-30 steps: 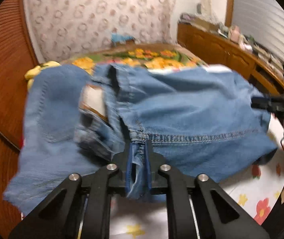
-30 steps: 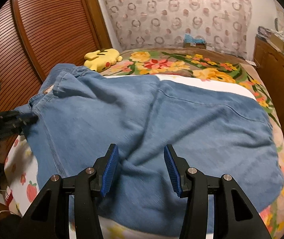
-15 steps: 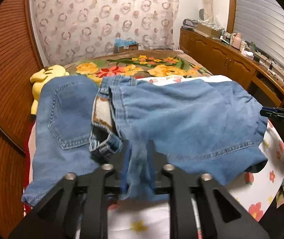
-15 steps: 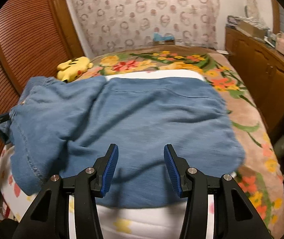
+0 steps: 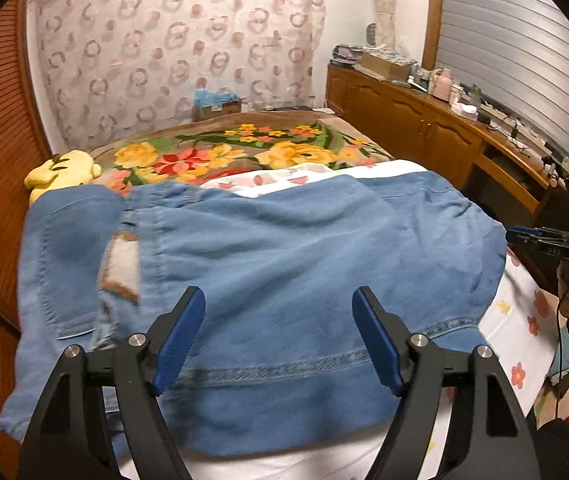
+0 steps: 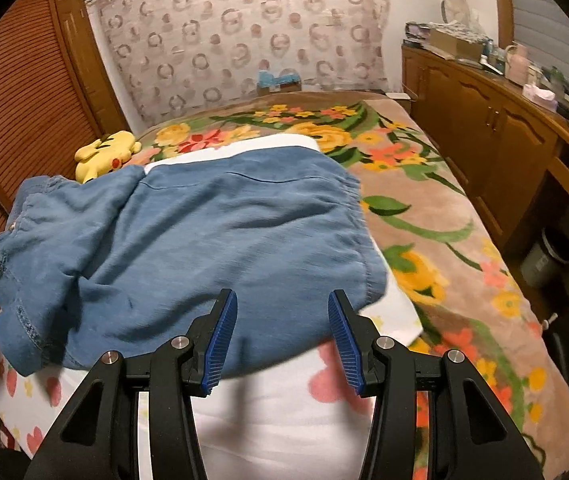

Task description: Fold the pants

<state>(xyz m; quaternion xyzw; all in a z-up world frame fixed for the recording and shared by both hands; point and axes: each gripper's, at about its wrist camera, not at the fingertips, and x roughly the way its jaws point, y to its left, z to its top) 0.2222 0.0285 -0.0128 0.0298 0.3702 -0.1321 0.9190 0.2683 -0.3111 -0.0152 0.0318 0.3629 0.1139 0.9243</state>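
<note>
A: Where are the pants (image 5: 268, 264) lying?
B: They are lying folded over on the white flowered sheet (image 6: 284, 412) atop the floral blanket (image 6: 436, 216), near a yellow plush toy (image 6: 106, 154).
A: What are the grippers doing?
B: The left gripper (image 5: 278, 336) is hovering above the hem, jaws spread wide and holding nothing. The right gripper (image 6: 282, 338) is hovering at the pants' near edge, jaws likewise parted and empty.
</note>
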